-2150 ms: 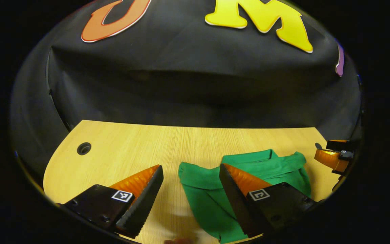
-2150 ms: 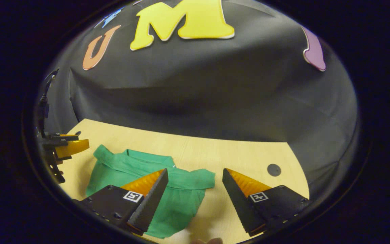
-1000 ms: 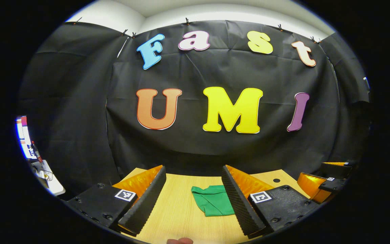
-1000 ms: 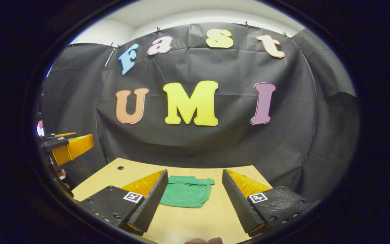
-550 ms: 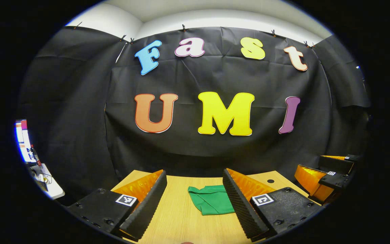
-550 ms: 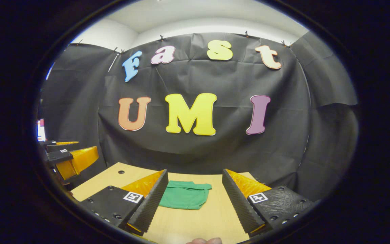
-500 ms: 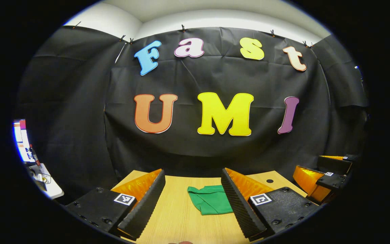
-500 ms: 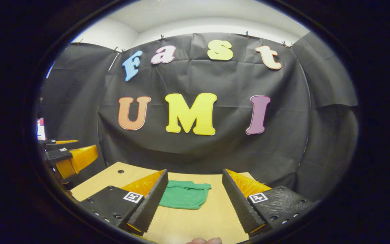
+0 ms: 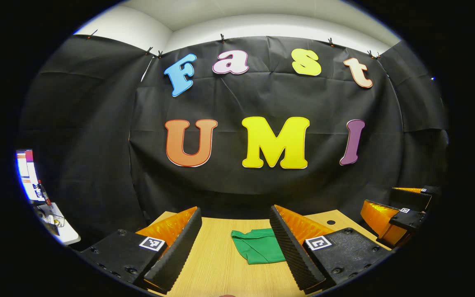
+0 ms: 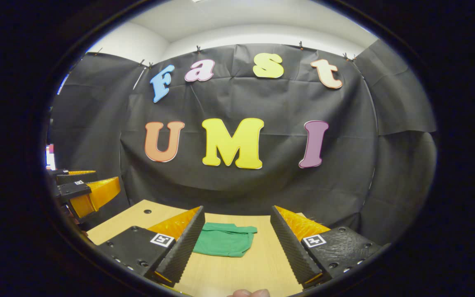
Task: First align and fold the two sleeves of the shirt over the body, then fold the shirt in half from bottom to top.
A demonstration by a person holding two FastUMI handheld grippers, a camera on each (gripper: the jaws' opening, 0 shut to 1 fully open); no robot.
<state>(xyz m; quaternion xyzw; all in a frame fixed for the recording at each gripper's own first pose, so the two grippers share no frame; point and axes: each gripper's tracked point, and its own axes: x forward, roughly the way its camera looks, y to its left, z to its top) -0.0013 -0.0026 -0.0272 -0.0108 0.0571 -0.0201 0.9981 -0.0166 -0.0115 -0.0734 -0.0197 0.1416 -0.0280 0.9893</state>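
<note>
The green shirt [image 9: 258,246] lies folded into a small bundle on the wooden desk [image 9: 217,264], toward its far side near the black cloth wall [image 9: 262,99]. In the left gripper view, the left gripper [image 9: 235,218] is held up over the near part of the desk with its two fingers spread wide and nothing between them; the shirt shows through the gap, farther off and closer to the right-hand finger, whose inner edge covers part of the cloth, and it is well apart from the tips. In the right gripper view, the right gripper [image 10: 236,216] is likewise released, fingers wide and empty, and the shirt [image 10: 224,244] lies beyond them, nearer the left-hand finger, flat on the desk [image 10: 237,272] with a folded edge along its far side. Neither gripper touches the shirt. The right gripper [image 9: 394,216] also appears at the right edge of the left gripper view, raised beside the desk's right end, near a small dark hole [image 9: 331,222] in the desk top. The left gripper [image 10: 87,192] appears at the left edge of the right gripper view, raised above the desk's left end, where another small hole [image 10: 147,211] is seen. A fingertip [image 10: 249,293] of the person shows at the bottom edge of the right gripper view
</note>
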